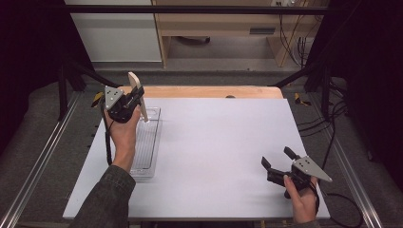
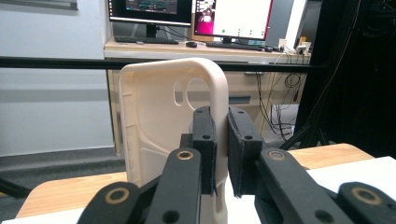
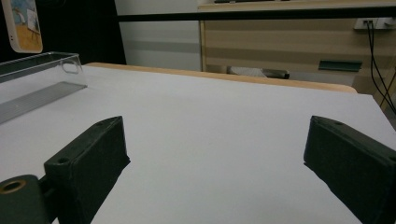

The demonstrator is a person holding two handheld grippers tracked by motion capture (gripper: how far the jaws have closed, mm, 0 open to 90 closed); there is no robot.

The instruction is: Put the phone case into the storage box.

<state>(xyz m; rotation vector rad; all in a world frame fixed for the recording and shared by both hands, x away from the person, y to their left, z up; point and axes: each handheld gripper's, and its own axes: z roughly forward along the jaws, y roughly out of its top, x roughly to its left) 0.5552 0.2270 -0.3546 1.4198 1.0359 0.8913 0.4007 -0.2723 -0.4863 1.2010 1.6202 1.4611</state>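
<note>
My left gripper (image 1: 137, 100) is raised over the far left of the table, shut on a cream phone case (image 1: 135, 89) that stands upright. In the left gripper view the two pads pinch the right edge of the case (image 2: 156, 121), whose hollow inside and camera cutouts face the camera; the gripper (image 2: 222, 121) has that rim between its jaws. In the right gripper view the case (image 3: 22, 23) shows a printed picture on its outer side. Near the table's front right corner, my right gripper (image 1: 276, 157) is held low, jaws wide apart and nothing between them (image 3: 215, 140).
A long clear plastic tray (image 1: 145, 148) lies on the white table top (image 1: 214, 142) under the left hand; its rim (image 3: 42, 58) shows in the right gripper view. A black bar crosses behind the table. Desks with monitors and cables stand beyond.
</note>
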